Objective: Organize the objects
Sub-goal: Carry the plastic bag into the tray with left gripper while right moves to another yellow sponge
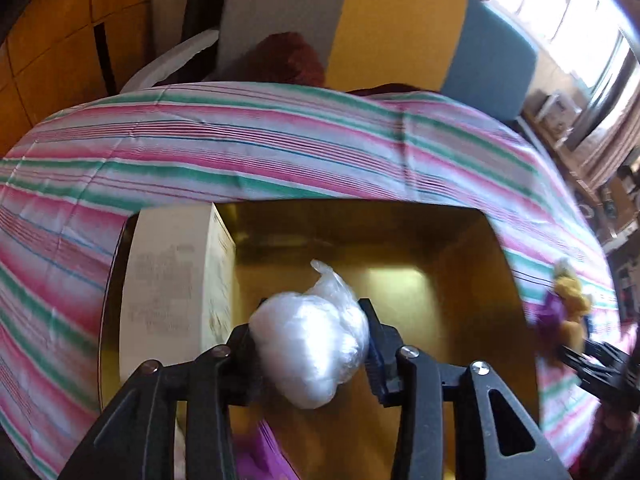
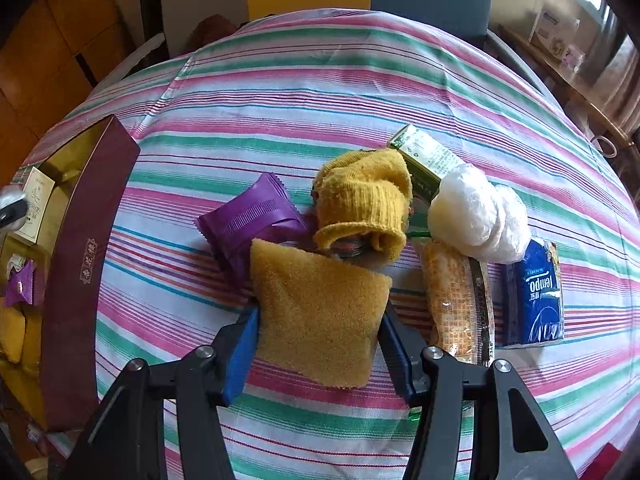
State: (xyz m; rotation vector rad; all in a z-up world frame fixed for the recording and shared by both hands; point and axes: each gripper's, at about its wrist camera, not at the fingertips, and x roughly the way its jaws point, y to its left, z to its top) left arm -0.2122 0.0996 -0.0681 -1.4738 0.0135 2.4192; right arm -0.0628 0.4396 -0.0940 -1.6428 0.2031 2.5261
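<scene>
Over the gold-lined box (image 1: 460,248), the left tool (image 1: 310,344) loosely brackets a white plastic bundle (image 1: 310,344) for dropping in, while the right tool (image 2: 320,320) grips a mustard pad (image 2: 320,308).

**Striped counter and what sits on it**

I see a counter (image 2: 320,92) covered in a pink, green and white striped cloth. At its left edge sits a maroon box (image 2: 86,248) with a gold inside. Near the middle lie a purple packet (image 2: 250,216), a yellow knitted sock (image 2: 366,196), a green carton (image 2: 424,156) and a white plastic-wrapped bundle (image 2: 476,216), clustered and touching. Just beside them I see an orange snack pack (image 2: 452,296) and a blue tissue pack (image 2: 536,296).
</scene>
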